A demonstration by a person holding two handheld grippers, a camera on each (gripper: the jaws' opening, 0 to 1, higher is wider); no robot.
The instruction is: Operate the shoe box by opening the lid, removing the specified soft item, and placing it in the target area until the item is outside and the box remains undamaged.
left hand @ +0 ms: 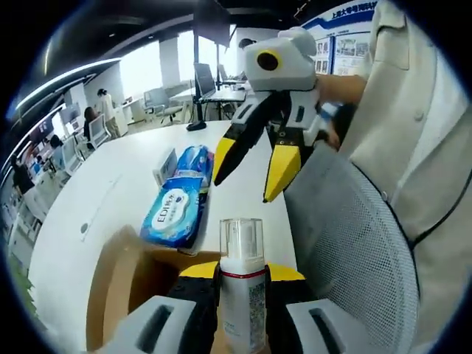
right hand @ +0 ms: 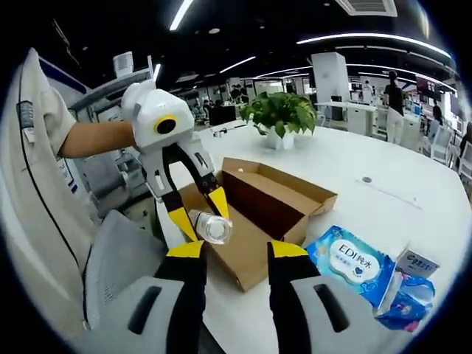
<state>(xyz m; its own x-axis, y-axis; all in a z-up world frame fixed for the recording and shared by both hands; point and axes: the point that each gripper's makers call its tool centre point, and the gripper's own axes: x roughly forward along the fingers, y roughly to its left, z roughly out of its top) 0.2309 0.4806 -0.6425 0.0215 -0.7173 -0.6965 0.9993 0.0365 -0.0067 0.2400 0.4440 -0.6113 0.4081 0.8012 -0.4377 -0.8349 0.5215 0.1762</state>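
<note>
Left gripper view: left gripper (left hand: pixel 242 274) clamped on a clear-capped spray bottle (left hand: pixel 243 289), bottle base cut off below. Beneath, open shoe box (left hand: pixel 122 284), contents hidden. Blue wipes pack (left hand: pixel 174 212) beyond on white table (left hand: pixel 96 192). Right gripper (left hand: pixel 254 166) spread, holding nothing.

Right gripper view: right gripper (right hand: pixel 236 254) parted, empty. Left gripper (right hand: pixel 199 215) pinching the bottle (right hand: pixel 211 226) above the box (right hand: pixel 265 206), lid flap raised; inside looks bare. Wipes (right hand: pixel 352 262) lying beside box.

We see bright, even light from ceiling strip lamps (right hand: pixel 181 13) at twelve o'clock and windows (left hand: pixel 140 70) at eleven. The white table (right hand: pixel 383 166) glares mildly; shadows stay soft. Edges bend strongly, and far desks blur slightly.
</note>
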